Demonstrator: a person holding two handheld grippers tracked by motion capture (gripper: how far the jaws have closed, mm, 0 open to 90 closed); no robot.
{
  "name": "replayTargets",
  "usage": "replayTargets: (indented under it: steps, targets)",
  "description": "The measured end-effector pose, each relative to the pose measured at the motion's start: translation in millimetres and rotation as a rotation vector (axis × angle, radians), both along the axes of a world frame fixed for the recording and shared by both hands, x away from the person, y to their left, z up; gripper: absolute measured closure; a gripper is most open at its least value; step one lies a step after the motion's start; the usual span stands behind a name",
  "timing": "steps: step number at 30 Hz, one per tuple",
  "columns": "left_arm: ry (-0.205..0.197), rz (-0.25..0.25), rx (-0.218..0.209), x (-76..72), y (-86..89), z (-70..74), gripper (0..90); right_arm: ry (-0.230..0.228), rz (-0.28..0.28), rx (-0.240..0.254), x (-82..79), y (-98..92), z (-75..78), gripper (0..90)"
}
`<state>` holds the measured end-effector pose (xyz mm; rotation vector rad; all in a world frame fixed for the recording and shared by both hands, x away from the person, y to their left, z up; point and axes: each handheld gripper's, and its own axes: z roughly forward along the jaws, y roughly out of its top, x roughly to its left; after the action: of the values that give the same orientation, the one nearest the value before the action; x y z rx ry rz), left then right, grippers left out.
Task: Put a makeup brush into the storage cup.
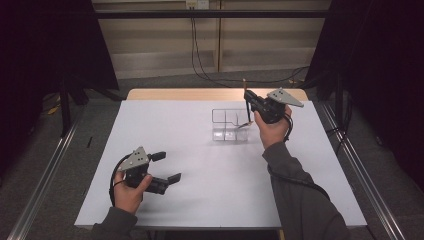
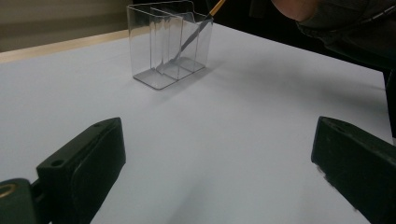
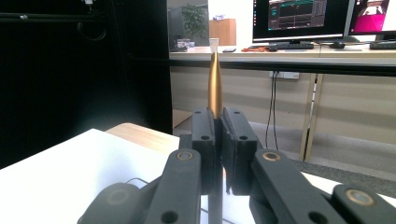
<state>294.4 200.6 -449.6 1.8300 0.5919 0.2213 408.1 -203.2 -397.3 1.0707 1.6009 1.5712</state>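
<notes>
Paintbrush [image 1: 246,102] in right gripper [image 1: 251,102], clear organiser [image 1: 229,125]

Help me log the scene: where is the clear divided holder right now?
In the high view the clear holder stands right of the table's centre toward the far edge, beside the right gripper, whose thin stick dips into it.

The table [image 1: 200,175] is white with a pale wood strip along its far edge. The organizer [image 1: 229,125] on it is clear plastic. The pen [image 3: 215,86] is gold at its upper end and dark lower down. Both grippers, left [image 1: 164,167] and right [image 1: 248,102], are black with a grey top plate. The sleeves [image 1: 300,200] are grey.
</notes>
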Motion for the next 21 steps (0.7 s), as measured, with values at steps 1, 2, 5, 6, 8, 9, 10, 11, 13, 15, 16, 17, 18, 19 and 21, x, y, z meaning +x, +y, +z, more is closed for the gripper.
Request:
replayTargets:
  steps: [1,2,5,6,8,9,10,11,13,15,16,17,18,19,21]
  targets:
    - [0.001,0.003,0.002,-0.2,0.0,0.0,2.8,0.001,0.0,0.002,0.3,-0.2,-0.5,84.7]
    - [-0.001,0.003,0.005,-0.1,0.1,0.1,2.8,0.004,0.0,0.002,0.7,-0.3,-1.0,84.7]
    - [-0.001,0.005,0.006,0.0,0.2,0.0,2.7,0.002,0.0,0.003,1.9,-1.7,-2.6,84.6]
    - [-0.001,0.005,0.009,0.1,0.2,-0.2,2.8,0.002,-0.002,0.006,2.1,-1.8,-3.0,84.7]
    - [-0.001,0.004,0.013,0.0,0.1,-0.5,2.8,0.002,-0.002,-0.003,2.5,-2.9,-3.9,84.7]
    - [0.0,0.004,0.013,-0.1,0.0,-0.5,2.8,0.003,0.0,-0.001,2.6,-3.3,-4.2,84.7]
    - [-0.001,0.004,0.013,-0.1,0.0,-0.4,2.8,0.001,0.001,0.0,2.5,-3.6,-4.5,84.7]
    - [-0.002,0.007,0.013,-0.2,-0.2,-0.3,2.8,0.0,0.003,0.003,2.6,-3.8,-4.8,84.6]
    - [-0.003,0.006,0.013,-0.3,-0.3,-0.3,2.8,0.002,0.003,0.005,2.2,-4.1,-5.0,84.6]
    - [-0.001,-0.005,0.0,0.1,-0.5,-1.0,2.8,0.005,0.007,0.004,2.2,-3.8,-5.0,84.7]
    - [0.0,-0.005,0.0,0.0,-0.5,-1.0,2.8,0.003,0.008,0.004,2.2,-3.7,-5.0,84.7]
    - [-0.001,-0.004,0.0,-0.1,-0.5,-1.0,2.8,-0.001,0.01,0.005,2.4,-3.6,-5.0,84.6]
    - [-0.003,0.012,0.015,-0.8,-0.5,-0.2,2.8,-0.004,0.01,0.004,2.6,-3.4,-5.0,84.6]
    - [-0.002,0.011,0.016,-0.8,-0.3,-0.1,2.8,-0.005,0.01,0.004,2.7,-3.4,-4.8,84.7]
    - [-0.003,0.014,0.015,-0.8,0.0,-0.1,2.8,-0.004,0.007,0.003,3.3,-3.5,-4.8,84.6]
